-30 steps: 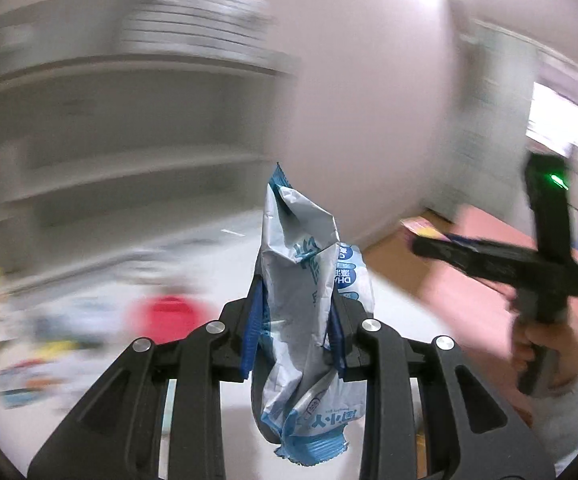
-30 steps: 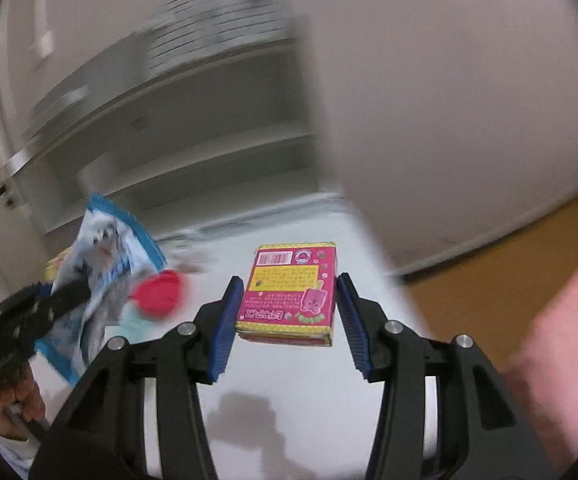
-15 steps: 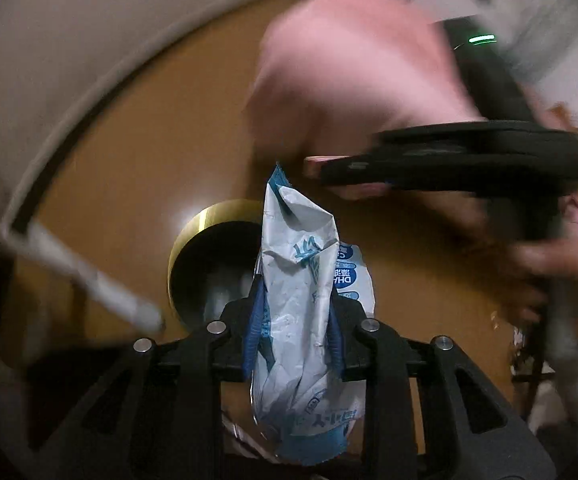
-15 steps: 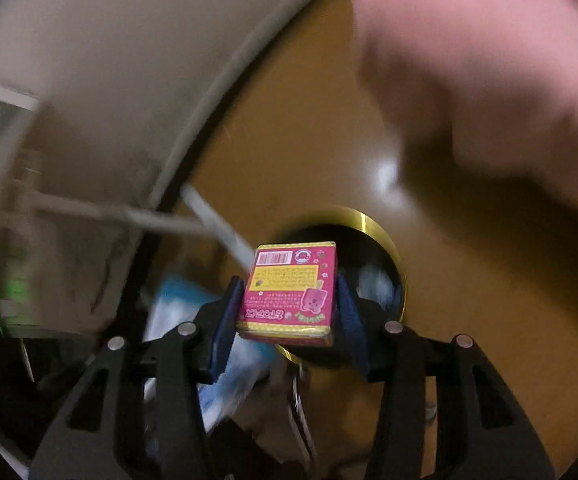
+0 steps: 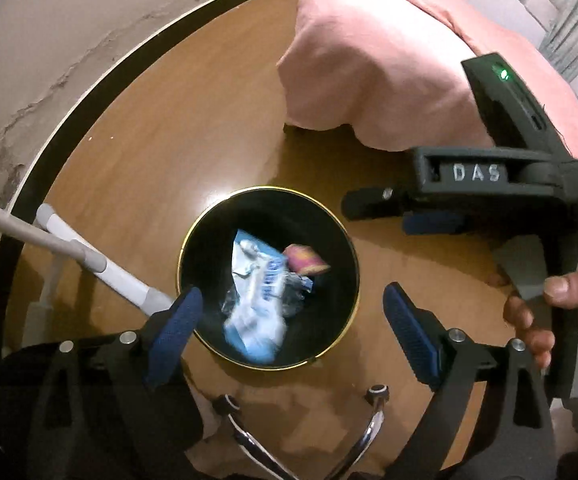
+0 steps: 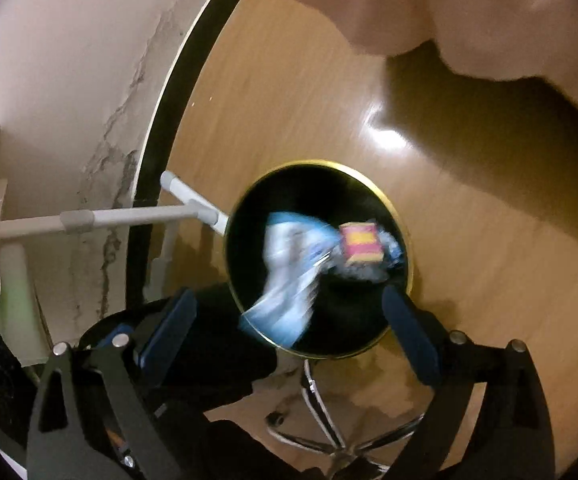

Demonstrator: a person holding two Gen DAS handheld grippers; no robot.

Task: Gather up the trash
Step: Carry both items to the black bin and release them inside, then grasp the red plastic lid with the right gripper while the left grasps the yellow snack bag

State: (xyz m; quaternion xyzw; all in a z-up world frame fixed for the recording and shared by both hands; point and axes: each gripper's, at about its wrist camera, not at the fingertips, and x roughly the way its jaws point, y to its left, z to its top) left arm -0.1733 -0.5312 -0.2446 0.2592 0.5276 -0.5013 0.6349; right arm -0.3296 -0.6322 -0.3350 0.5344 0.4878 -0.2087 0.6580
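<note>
Blue-and-white snack wrapper and pink-and-yellow box are both inside the black bin; both blurred in each wrist view. In the right wrist view the wrapper smears from mid-bin toward the near rim, with the box just right of it. Cannot tell whether either has settled on the bottom.

Bin is round, gold-rimmed, standing on the wooden floor.

My left gripper: fingers have just been opening, now spread wide above the bin mouth, nothing between the blue pads. My right gripper: same, fingers have just been opening, wide apart and empty. From the left wrist view the right gripper sits to the bin's right, my hand on its handle.

Surroundings: white tube frame crossing beside the bin's left edge; pink bedcover hanging down beyond the bin; cracked wall with dark skirting at left; chrome chair base below the bin in frame.
</note>
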